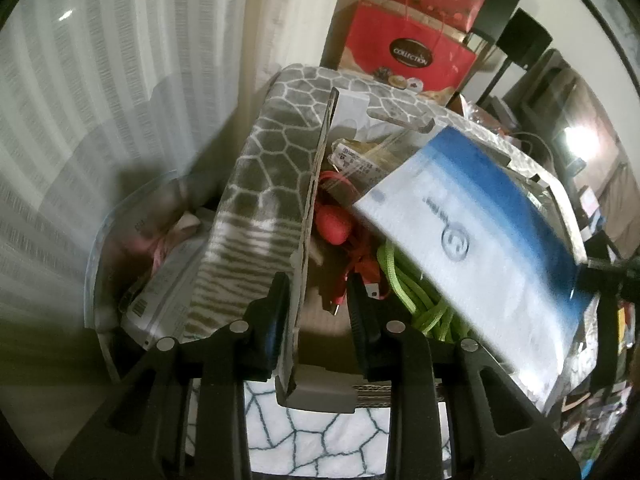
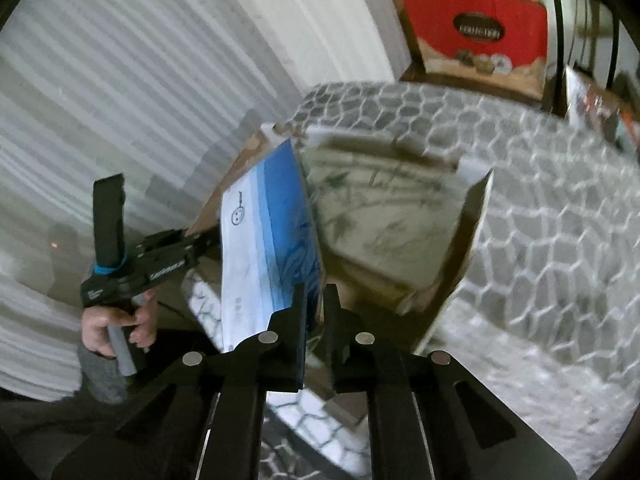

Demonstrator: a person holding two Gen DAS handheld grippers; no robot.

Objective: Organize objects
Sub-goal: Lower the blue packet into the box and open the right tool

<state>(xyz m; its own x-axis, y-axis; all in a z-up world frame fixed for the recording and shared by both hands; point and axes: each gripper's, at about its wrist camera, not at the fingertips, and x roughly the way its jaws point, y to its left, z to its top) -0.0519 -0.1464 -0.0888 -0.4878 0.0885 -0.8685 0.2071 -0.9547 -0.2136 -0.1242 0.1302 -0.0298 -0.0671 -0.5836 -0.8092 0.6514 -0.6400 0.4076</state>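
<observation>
An open cardboard box point(image 1: 320, 320) wrapped in grey honeycomb-pattern fabric holds a red cable with a red oval piece point(image 1: 336, 224), a lime-green cord point(image 1: 416, 296) and a labelled clear packet point(image 1: 360, 160). My left gripper point(image 1: 318, 312) is shut on the box's upright left flap point(image 1: 264, 184), which stands between its fingers. My right gripper point(image 2: 316, 316) is shut on the edge of a flat blue-and-white packet point(image 2: 256, 248), held tilted over the box opening point(image 2: 392, 216). The same packet point(image 1: 480, 248) covers the box's right half in the left wrist view.
A clear plastic tub point(image 1: 100, 240) with packaged goods sits left of the box by the white curtain point(image 1: 100, 100). Red gift bags point(image 1: 408, 56) stand behind. A hand point(image 2: 104, 328) holds the left gripper point(image 2: 200, 246). Cluttered furniture lies to the right point(image 1: 592, 184).
</observation>
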